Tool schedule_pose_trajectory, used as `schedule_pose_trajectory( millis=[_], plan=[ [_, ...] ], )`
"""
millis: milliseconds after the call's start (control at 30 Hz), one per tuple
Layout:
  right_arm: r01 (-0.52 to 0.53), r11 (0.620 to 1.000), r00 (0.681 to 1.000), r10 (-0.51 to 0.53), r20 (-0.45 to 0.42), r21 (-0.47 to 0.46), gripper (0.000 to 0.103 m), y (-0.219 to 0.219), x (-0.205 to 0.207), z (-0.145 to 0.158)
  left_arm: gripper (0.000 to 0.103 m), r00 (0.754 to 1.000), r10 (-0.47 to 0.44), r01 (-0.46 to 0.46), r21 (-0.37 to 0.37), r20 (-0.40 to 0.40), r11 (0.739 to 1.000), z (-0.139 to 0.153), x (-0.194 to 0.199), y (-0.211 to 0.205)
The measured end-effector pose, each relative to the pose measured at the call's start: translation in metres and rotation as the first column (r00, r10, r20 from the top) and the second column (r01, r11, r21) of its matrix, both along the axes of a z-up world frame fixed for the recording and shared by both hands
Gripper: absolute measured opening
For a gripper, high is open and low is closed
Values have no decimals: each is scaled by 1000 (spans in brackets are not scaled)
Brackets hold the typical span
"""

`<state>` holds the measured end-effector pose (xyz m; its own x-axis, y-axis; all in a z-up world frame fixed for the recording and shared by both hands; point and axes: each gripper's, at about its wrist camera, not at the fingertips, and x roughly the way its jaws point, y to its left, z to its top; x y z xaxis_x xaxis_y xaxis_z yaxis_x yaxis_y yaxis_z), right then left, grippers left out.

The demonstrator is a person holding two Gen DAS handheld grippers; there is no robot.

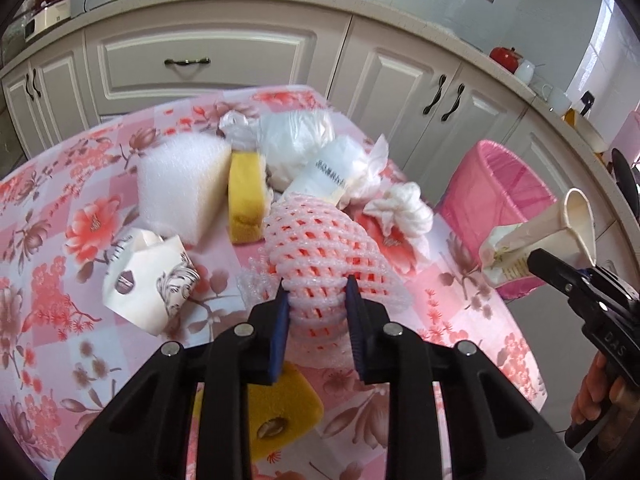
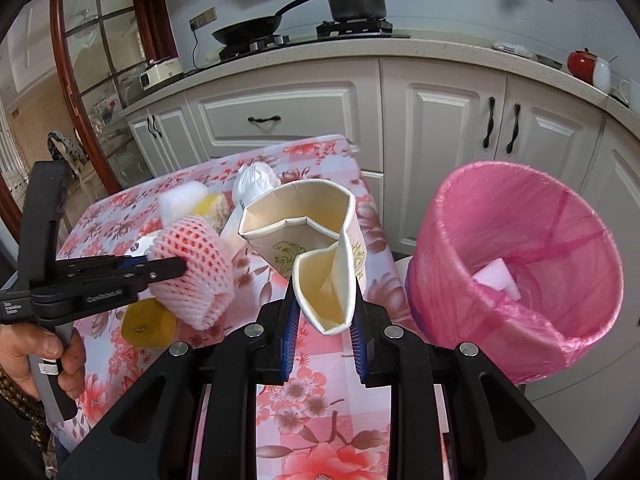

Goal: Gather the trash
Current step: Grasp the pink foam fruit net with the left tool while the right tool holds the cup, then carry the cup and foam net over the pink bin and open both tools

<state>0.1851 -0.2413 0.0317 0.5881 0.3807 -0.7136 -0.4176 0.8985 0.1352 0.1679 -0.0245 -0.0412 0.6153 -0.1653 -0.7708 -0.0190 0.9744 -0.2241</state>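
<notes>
My left gripper (image 1: pixel 318 290) is shut on a pink foam fruit net (image 1: pixel 320 240) and holds it above the flowered table (image 1: pixel 60 216); the net shows in the right wrist view (image 2: pixel 192 264) too. My right gripper (image 2: pixel 324 308) is shut on a crushed paper cup (image 2: pixel 320 248), held above the table edge left of the pink-lined trash bin (image 2: pixel 516 264). The cup (image 1: pixel 536 240) and bin (image 1: pixel 496 192) also show in the left wrist view. A white foam piece (image 2: pixel 496 276) lies in the bin.
On the table lie a white foam block (image 1: pixel 180 188), yellow sponges (image 1: pixel 246 196) (image 1: pixel 280 412), another crushed paper cup (image 1: pixel 148 280), white plastic bags (image 1: pixel 300 140), a tissue wad (image 1: pixel 404 208). Kitchen cabinets (image 2: pixel 440 120) stand behind.
</notes>
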Motion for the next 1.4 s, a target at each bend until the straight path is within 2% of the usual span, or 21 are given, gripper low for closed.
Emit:
schedule_pose_trajectory(
  millis=[367,667,1100,1400],
  plan=[
    [44,999,997,-45,55,9,24,-29,11,26,26,994,10,-11,1,104,1000,50,-8,5],
    [111,994,990,-111,90,2,24,-68,27,43,26,988,-41,38,24,146,999,76,4,-22],
    [220,975,972,-219,91,-9,24,-128,51,45,26,960,-185,177,59,210,982,113,38,-103],
    [262,965,963,-261,65,-13,24,-159,73,37,27,938,-276,268,66,212,961,115,66,-167]
  ],
)
